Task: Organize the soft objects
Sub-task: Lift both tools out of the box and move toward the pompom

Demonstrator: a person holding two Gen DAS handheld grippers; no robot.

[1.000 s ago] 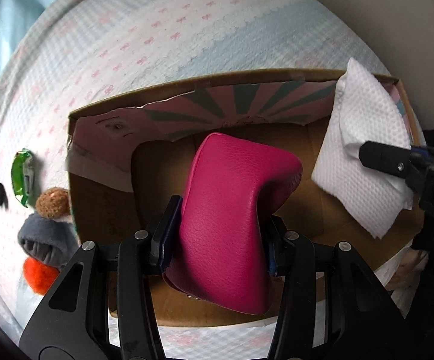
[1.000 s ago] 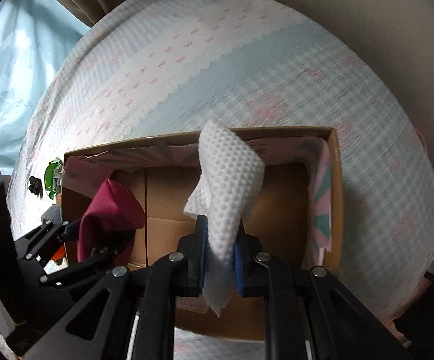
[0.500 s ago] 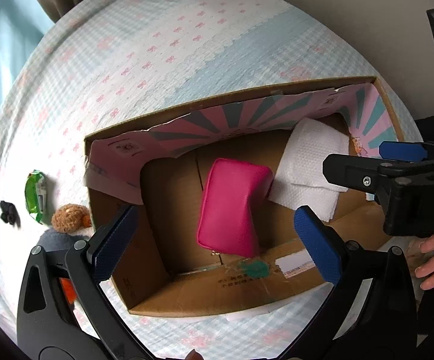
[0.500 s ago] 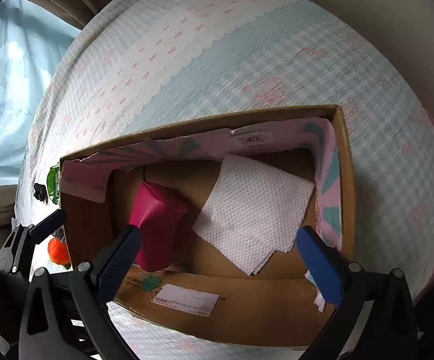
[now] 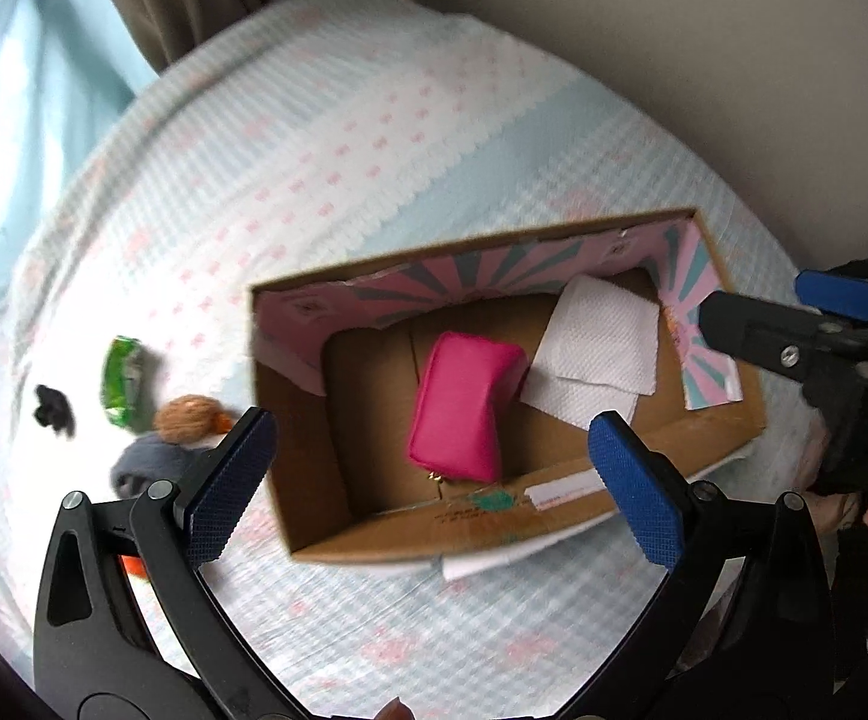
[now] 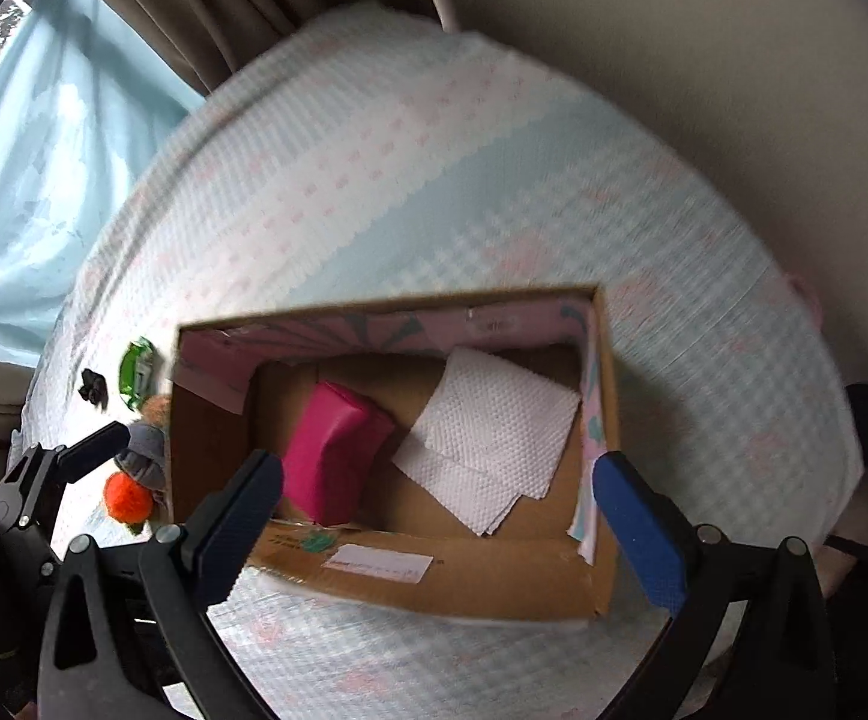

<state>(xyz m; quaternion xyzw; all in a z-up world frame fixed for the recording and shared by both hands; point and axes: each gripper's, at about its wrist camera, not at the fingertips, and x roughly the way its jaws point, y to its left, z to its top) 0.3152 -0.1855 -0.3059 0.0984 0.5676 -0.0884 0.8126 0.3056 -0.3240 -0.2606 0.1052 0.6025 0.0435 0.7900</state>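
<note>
A cardboard box [image 5: 554, 516] stands open on the bed; it also shows in the right wrist view [image 6: 446, 582]. Inside lie a pink pouch [image 5: 464, 405] and a white paper towel [image 5: 596, 348], side by side; both show in the right wrist view too, the pouch [image 6: 338, 462] and the towel [image 6: 488, 444]. My left gripper [image 5: 434, 486] is open and empty above the box's near wall. My right gripper [image 6: 443, 522] is open and empty above the box's front. A grey, brown and orange soft toy [image 5: 158, 450] lies left of the box.
A green packet [image 5: 125, 381] and a small black object [image 5: 53, 408] lie on the checked bedspread [image 5: 374, 150] left of the box. An orange ball [image 6: 128, 498] sits by the toy. Curtains and a wall stand behind the bed.
Both grippers opened, dropped the pouch and the towel into the box, then pulled up and back, so the box looks smaller now.
</note>
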